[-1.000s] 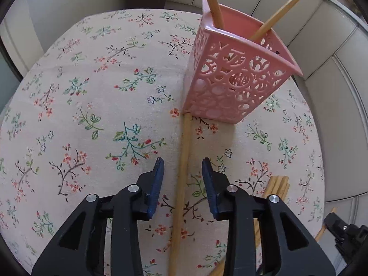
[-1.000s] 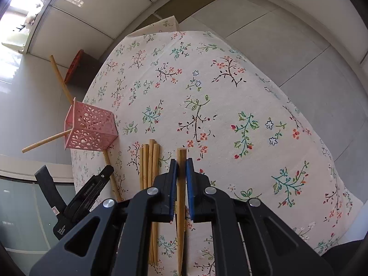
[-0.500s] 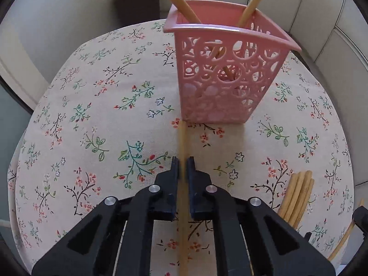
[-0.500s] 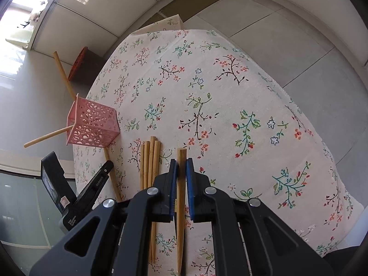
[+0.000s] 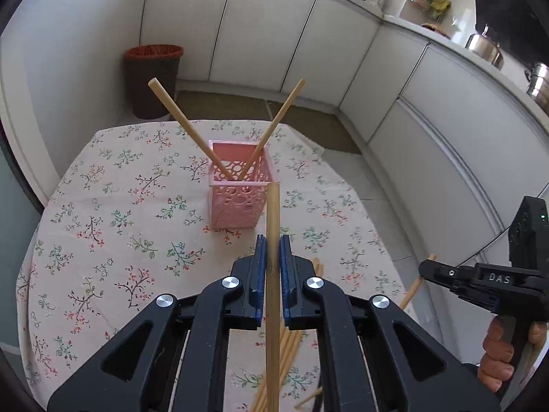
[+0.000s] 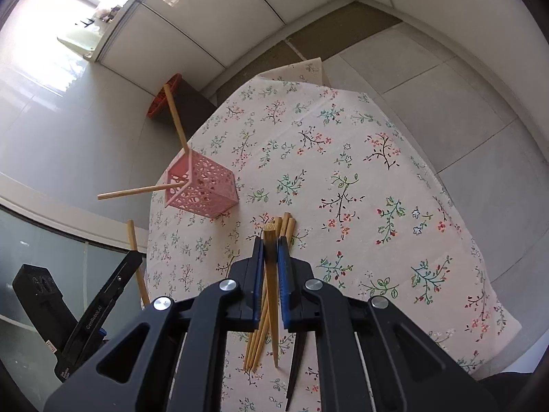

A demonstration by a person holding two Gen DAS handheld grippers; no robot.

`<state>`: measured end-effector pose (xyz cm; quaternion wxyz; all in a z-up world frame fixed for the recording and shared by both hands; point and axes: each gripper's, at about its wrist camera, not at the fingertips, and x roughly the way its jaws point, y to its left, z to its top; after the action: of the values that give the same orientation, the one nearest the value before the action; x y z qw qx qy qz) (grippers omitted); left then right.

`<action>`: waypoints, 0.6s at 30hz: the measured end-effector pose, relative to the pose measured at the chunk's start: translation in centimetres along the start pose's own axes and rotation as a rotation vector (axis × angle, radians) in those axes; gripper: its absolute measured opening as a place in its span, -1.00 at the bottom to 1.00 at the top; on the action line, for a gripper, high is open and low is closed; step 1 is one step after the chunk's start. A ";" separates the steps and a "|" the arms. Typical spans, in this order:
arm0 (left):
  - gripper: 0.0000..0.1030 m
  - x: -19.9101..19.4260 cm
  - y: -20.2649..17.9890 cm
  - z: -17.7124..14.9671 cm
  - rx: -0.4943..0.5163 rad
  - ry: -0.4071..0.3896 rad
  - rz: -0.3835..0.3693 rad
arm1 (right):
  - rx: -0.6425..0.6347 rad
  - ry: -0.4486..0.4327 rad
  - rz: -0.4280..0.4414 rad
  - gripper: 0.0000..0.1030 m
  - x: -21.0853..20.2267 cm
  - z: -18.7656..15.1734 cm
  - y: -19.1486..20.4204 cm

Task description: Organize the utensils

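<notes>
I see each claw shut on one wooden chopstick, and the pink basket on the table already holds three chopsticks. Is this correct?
Not quite: the pink basket holds two chopsticks, not three, as the left wrist view shows. The rest stands: the left claw and the right claw are each shut on one wooden chopstick.

The left black two-finger hand-held gripper (image 5: 272, 255) with blue pads was clamped tight on a thin wooden stick, pointing steeply downward and raised clear of the tabletop. The right black hand-held gripper (image 6: 271, 252) was likewise pressed shut on another wooden stick, also angled down. In the left wrist view, a bare hand (image 5: 504, 357) wrapped its fingers around the right gripper's handle at the frame's lower right edge.
</notes>
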<state>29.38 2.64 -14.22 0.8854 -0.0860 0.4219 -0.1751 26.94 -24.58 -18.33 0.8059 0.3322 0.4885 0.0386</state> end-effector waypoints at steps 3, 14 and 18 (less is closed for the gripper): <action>-0.87 -1.4 -1.3 -0.1 0.011 -0.005 -0.038 | -0.038 -0.006 0.017 -0.84 -1.8 -0.3 1.1; -0.87 8.4 4.4 -7.1 0.020 0.566 0.235 | -0.035 0.023 0.016 -0.84 -2.7 -1.6 1.1; -0.86 10.7 5.0 -7.3 0.033 0.625 0.263 | -0.030 0.041 0.014 -0.84 -1.8 -1.4 0.8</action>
<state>31.11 3.12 -27.99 0.7294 0.0415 0.6777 -0.0841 25.13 -23.98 -16.93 0.8005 0.3224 0.5019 0.0582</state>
